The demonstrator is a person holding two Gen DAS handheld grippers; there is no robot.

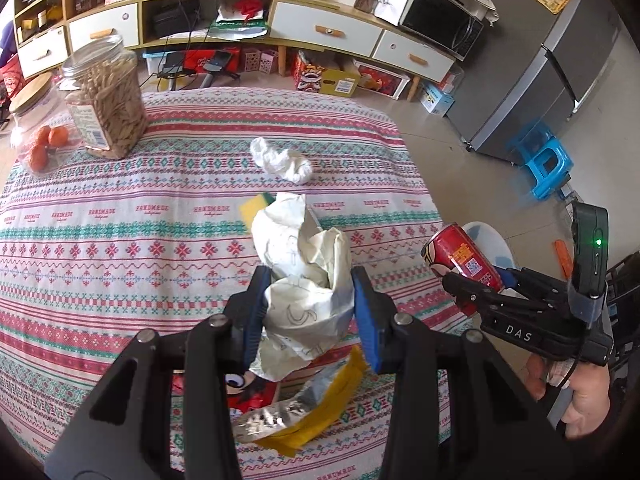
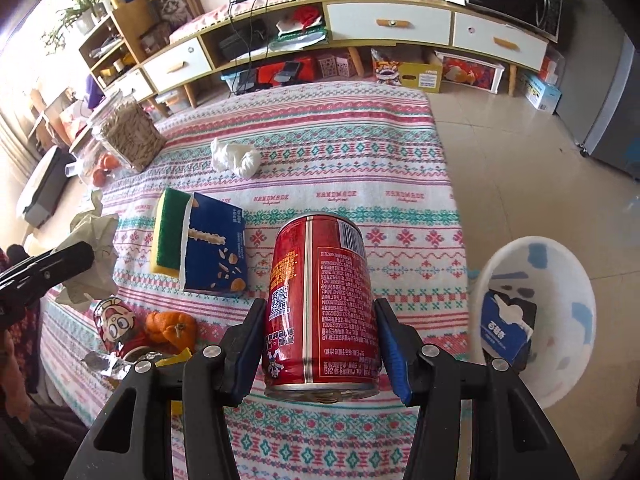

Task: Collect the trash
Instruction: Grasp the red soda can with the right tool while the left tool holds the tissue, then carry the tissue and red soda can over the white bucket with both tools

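Observation:
My left gripper (image 1: 310, 280) is shut on a crumpled sheet of pale paper (image 1: 304, 248), held above the patterned tablecloth (image 1: 120, 240). My right gripper (image 2: 320, 308) is shut on a red drink can (image 2: 320, 300), its blue pads pressed on both sides. The can is lifted off the cloth near the table's right edge. The left wrist view shows this can (image 1: 460, 256) at the right, in the right gripper (image 1: 476, 284) held by a hand. A white bin (image 2: 560, 288) with blue patches stands on the floor right of the table, with a blue carton (image 2: 504, 328) inside.
On the cloth lie a white tissue wad (image 2: 236, 160), a blue snack box (image 2: 216, 248) against a yellow-green sponge (image 2: 170, 236), orange peel (image 2: 172, 330), a red cartoon wrapper (image 2: 118, 328) and a foil packet (image 1: 280, 416). Two jars (image 1: 106, 100) stand far left.

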